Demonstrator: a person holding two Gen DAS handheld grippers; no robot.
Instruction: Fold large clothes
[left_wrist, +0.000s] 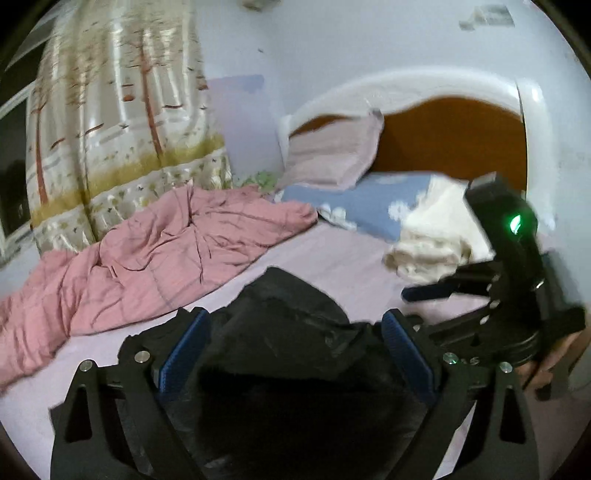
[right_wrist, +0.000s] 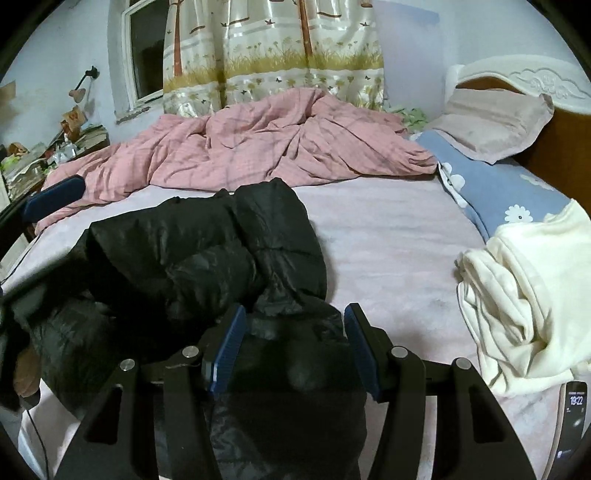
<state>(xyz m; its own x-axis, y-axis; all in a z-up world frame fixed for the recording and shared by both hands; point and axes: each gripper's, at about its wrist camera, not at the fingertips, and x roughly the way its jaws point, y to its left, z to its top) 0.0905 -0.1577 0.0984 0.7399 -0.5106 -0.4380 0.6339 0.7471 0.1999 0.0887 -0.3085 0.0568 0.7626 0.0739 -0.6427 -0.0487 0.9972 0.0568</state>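
The left gripper (left_wrist: 295, 354) stands wide apart over the black jacket (right_wrist: 207, 254), pads clear. The right gripper (right_wrist: 293, 347) has jacket cloth between its half-open jaws; grip unclear. The jacket lies bunched on the lilac sheet (right_wrist: 388, 251). Beyond: pink quilt (right_wrist: 288, 147), pillows (right_wrist: 495, 122), curtain (right_wrist: 273, 48).

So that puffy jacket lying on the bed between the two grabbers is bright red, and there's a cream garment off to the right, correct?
Not quite: the puffy jacket is black, not red, as the right wrist view shows. It does lie on the bed, and the cream garment is off to the right.
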